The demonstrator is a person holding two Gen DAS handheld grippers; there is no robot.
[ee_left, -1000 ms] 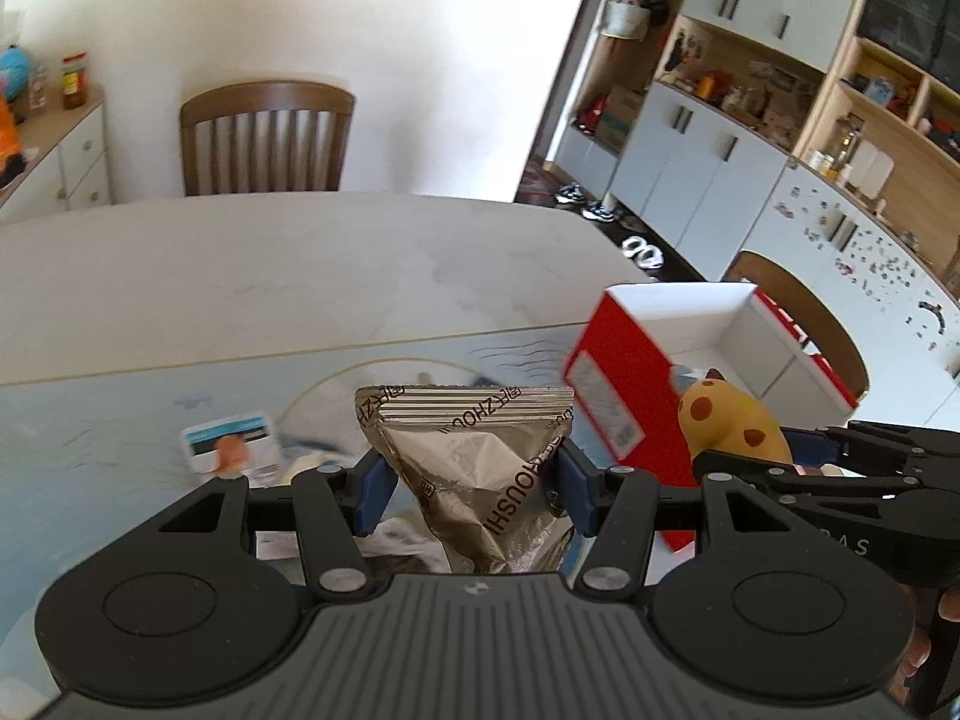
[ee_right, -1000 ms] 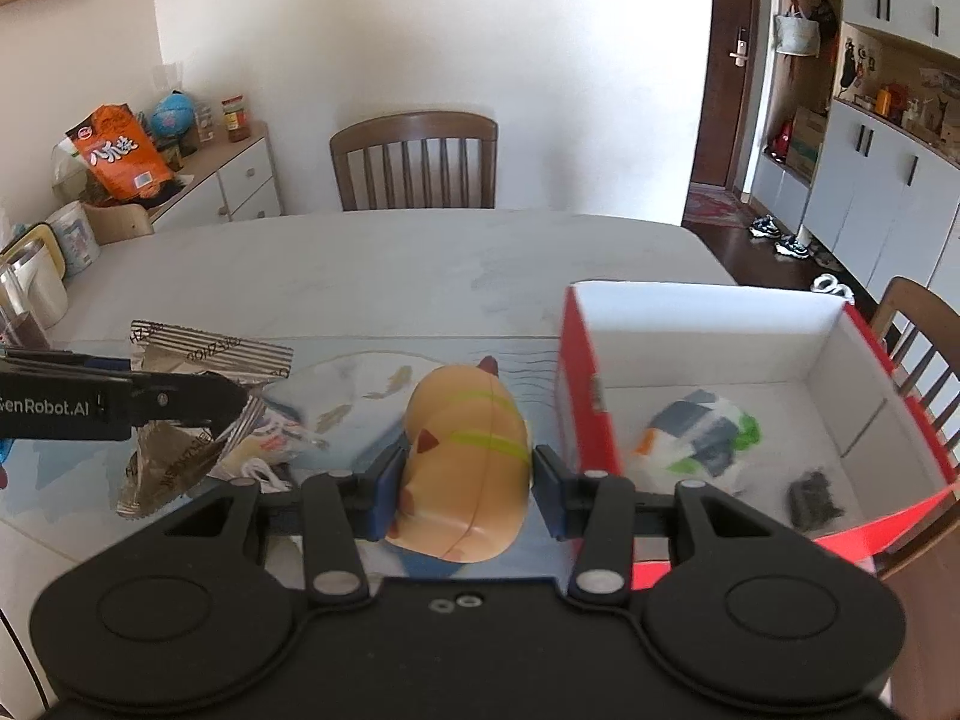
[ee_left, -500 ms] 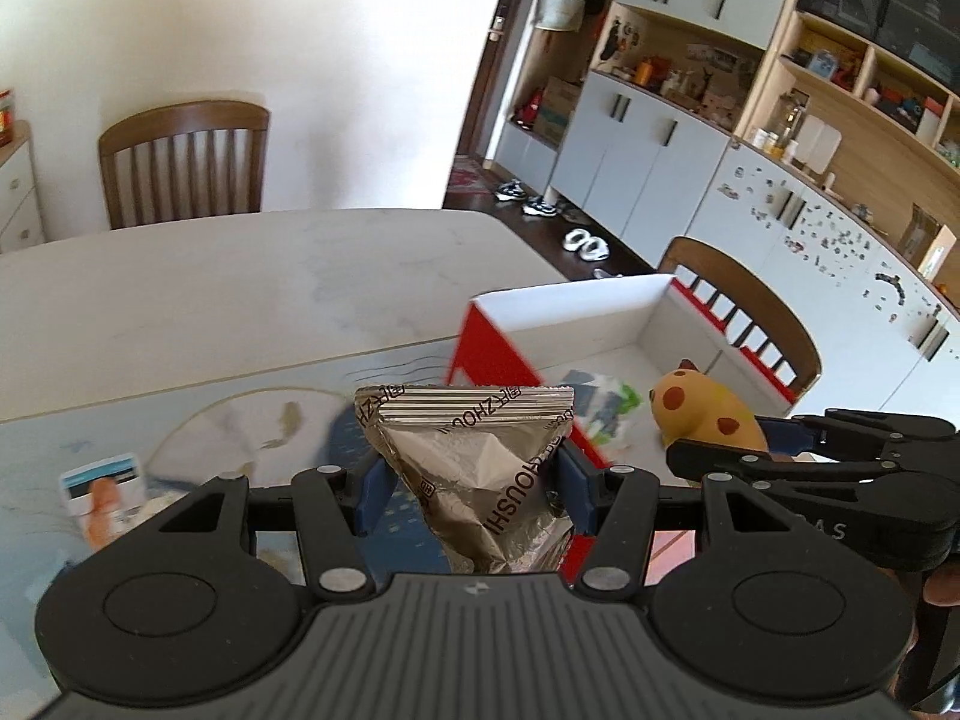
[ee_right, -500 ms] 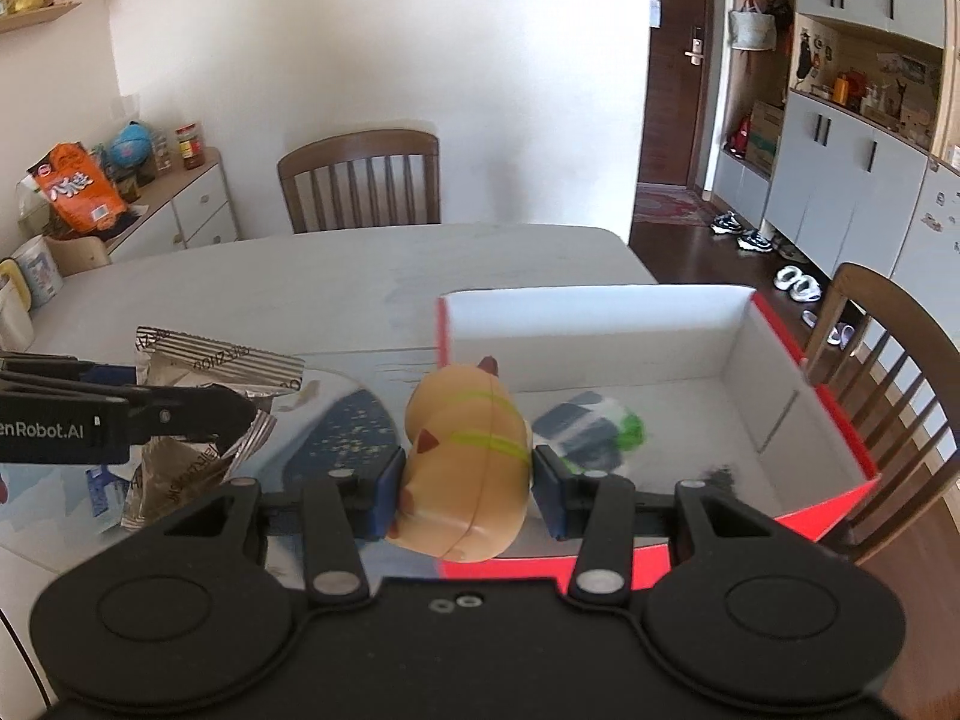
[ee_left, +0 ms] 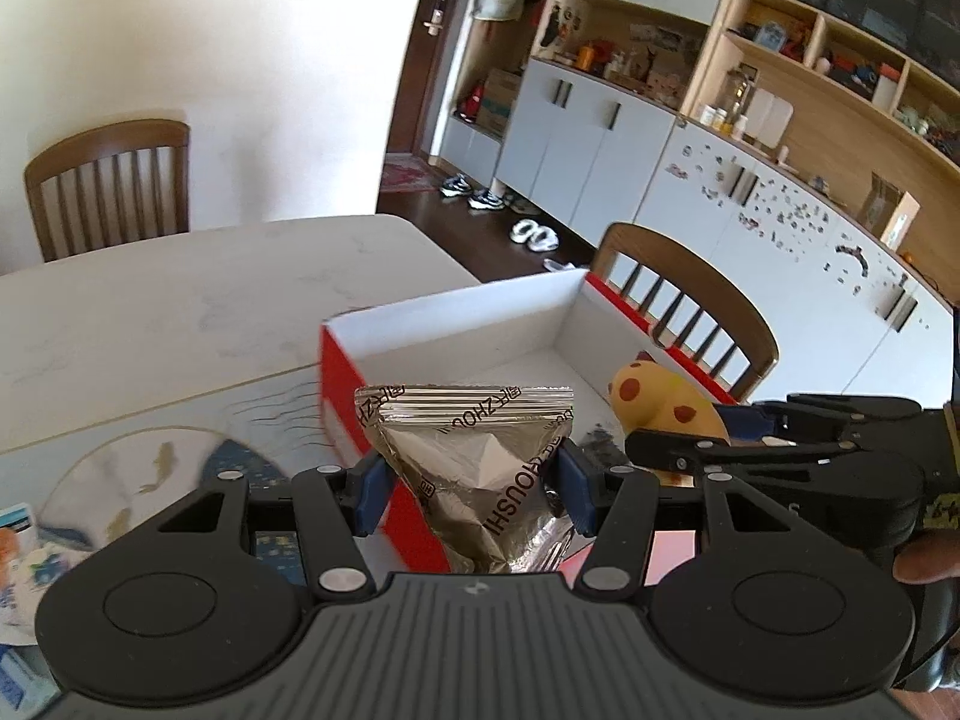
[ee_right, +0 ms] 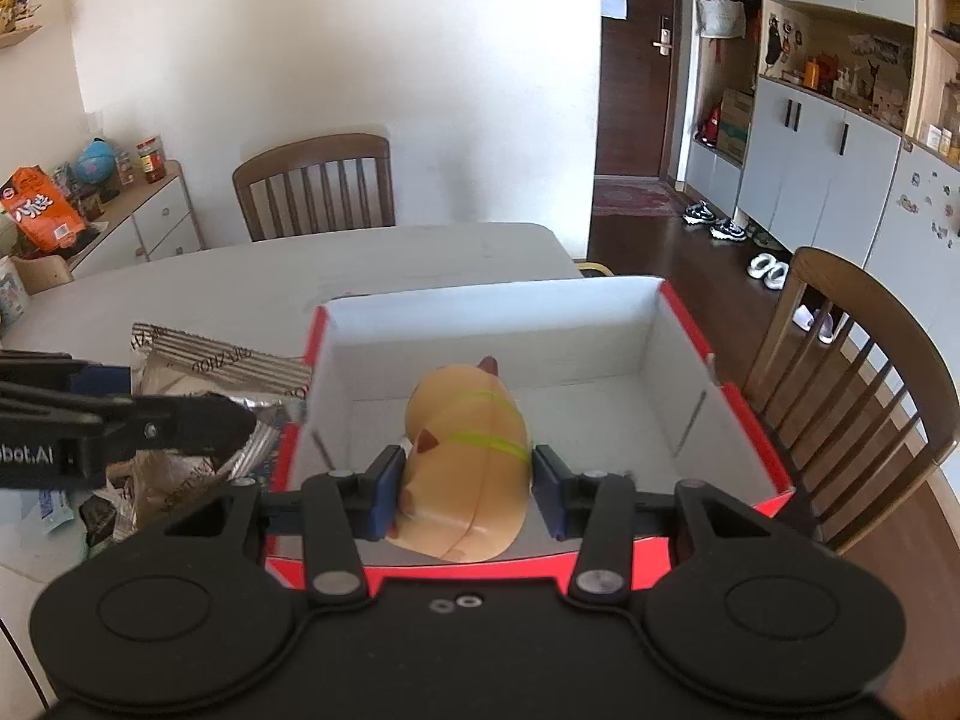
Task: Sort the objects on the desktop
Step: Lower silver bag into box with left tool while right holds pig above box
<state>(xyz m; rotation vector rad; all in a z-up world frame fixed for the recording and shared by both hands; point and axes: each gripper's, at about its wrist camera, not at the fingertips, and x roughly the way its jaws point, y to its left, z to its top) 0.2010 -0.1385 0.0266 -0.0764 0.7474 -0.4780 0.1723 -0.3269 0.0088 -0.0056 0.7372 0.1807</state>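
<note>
My left gripper is shut on a crinkled silver-brown snack packet, held upright above the near left wall of the red box. In the right wrist view the same packet hangs just left of the box, with the left gripper around it. My right gripper is shut on a yellow spotted animal toy, which hangs over the white inside of the red box. The left wrist view shows that toy and the right gripper at the right.
The red box sits at the table's right end, beside a wooden chair. Another chair stands at the far side. Small packets lie on the blue patterned mat at the left. A sideboard stands far left.
Both grippers have travelled to the right with their loads. The toy now hangs over the box's inside, and the snack packet has reached the box's left wall.
</note>
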